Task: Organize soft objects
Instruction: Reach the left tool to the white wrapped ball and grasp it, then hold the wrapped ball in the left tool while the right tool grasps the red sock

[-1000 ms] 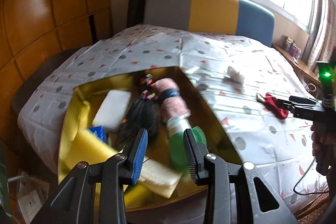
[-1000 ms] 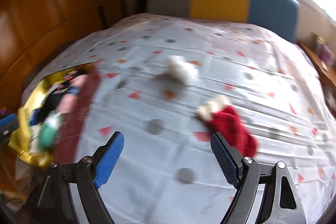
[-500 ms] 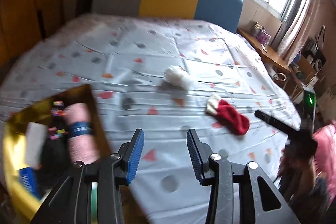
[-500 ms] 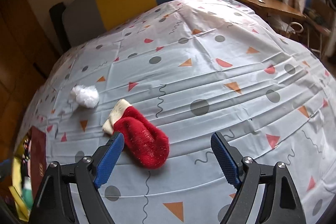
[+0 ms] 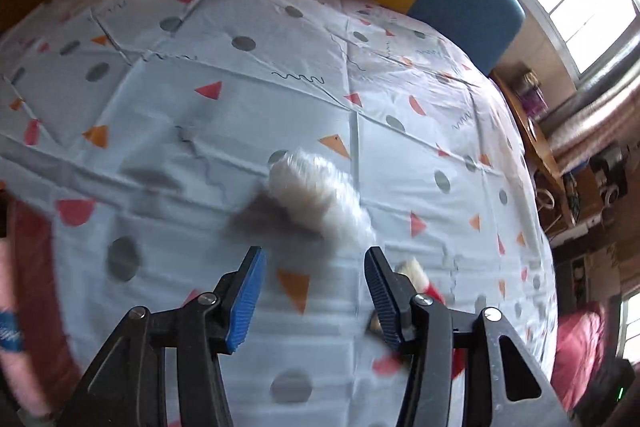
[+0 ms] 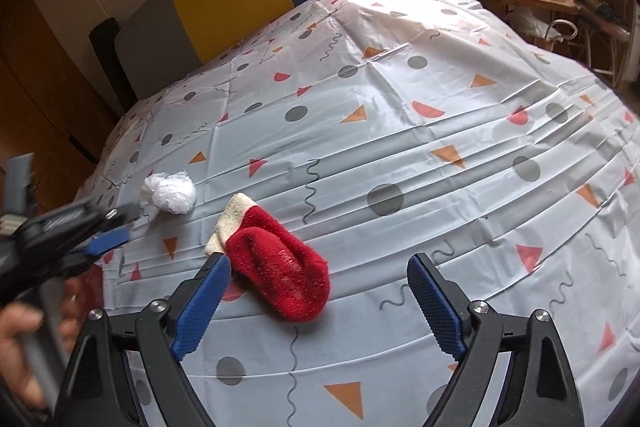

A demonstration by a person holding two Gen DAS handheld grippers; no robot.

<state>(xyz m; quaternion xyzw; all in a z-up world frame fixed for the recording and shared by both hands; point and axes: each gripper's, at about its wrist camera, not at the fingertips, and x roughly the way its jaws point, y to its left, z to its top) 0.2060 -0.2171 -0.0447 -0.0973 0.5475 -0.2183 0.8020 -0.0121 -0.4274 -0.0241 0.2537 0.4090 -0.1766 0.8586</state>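
Bedding with dots and triangles covers the bed (image 6: 460,131), and two soft things lie loose on it, waiting to be tidied away. From the right wrist view, a red sock (image 6: 280,275) lies at about 7 o'clock, and a white puff (image 6: 170,191) sits just beside its cream cuff, up at 10 o'clock.

One gripper goes for each thing, so both can be picked up together. The right gripper (image 6: 318,291) hangs over the sock. Its jaws are opening very wide and grip nothing, and the sock lies by the left jaw, not yet between them. I think wide jaws help it fit around the fat sock.

The left gripper (image 5: 314,287) points at the puff (image 5: 320,199), at 12 o'clock from its tips. Its jaws are opening, about half wide, with nothing inside.
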